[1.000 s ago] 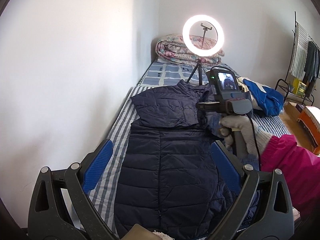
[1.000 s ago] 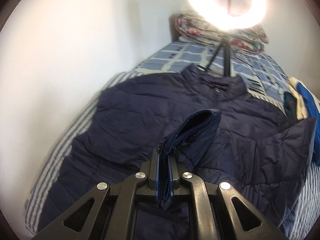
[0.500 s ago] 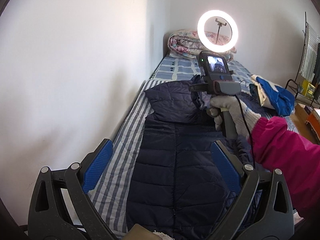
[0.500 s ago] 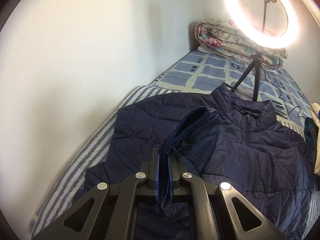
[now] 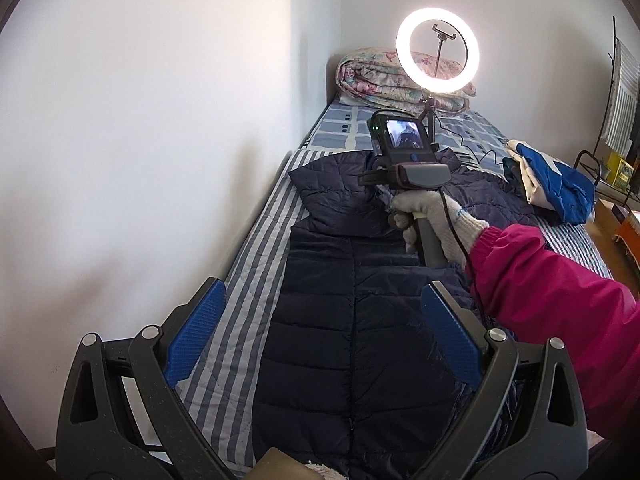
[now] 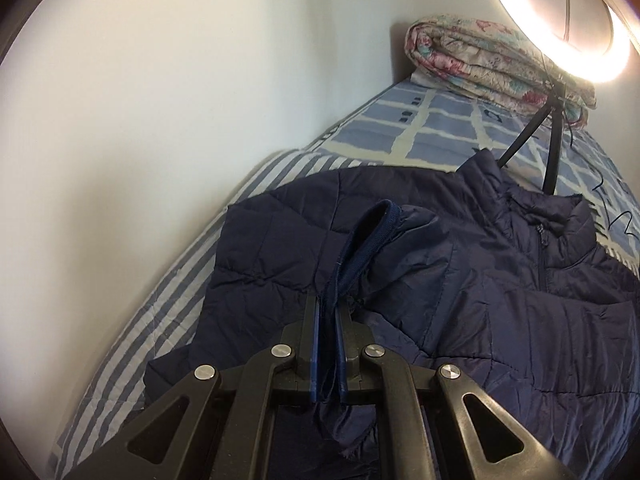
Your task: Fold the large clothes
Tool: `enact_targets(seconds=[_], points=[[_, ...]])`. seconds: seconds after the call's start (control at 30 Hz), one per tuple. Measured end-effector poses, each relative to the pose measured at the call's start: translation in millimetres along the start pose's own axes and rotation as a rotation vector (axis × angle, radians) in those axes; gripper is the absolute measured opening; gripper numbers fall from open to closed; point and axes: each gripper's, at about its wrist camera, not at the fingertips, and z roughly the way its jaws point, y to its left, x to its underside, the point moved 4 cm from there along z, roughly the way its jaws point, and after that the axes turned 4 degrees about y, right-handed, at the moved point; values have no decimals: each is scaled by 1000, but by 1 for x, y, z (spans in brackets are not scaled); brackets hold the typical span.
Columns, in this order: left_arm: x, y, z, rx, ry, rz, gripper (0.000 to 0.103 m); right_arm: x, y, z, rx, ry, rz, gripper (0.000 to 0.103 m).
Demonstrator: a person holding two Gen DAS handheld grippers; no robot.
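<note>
Crowding the bed (image 5: 256, 240) at twelve o'clock, ring light (image 6: 560, 32) and quilt (image 6: 480, 60) flank the jacket (image 6: 480, 300), right gripper (image 6: 328, 340) fingers clamping its cuff (image 6: 360, 248), left gripper (image 5: 320, 332) fingers spread empty.

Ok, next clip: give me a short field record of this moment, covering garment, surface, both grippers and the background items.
garment: navy padded jacket, spread flat, zip side up
surface: bed with striped sheet
right gripper: jaws shut on the jacket's sleeve cuff, sleeve drawn over the jacket's body
left gripper: jaws open, nothing between them, above the jacket's lower part
background: ring light on tripod, rolled floral quilt, blue and white garment
</note>
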Motion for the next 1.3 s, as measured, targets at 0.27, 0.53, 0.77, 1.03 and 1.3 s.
enact_targets(seconds=[0.27, 0.53, 0.77, 1.03, 1.3], points=[[-2, 1, 0, 2, -1, -4, 100, 2, -22, -35, -141, -39, 109, 32], [0, 0, -2, 8, -4, 1, 100, 11, -57, -111, -75, -108, 101, 33], [4, -1, 4, 18, 17, 9, 100, 45, -87, -198, -32, -165, 112, 40], [19, -3, 11, 55, 65, 12, 100, 126, -111, -309, 39, -176, 74, 42], [38, 2, 23, 157, 123, -5, 100, 218, -134, -391, 77, -229, 111, 63]])
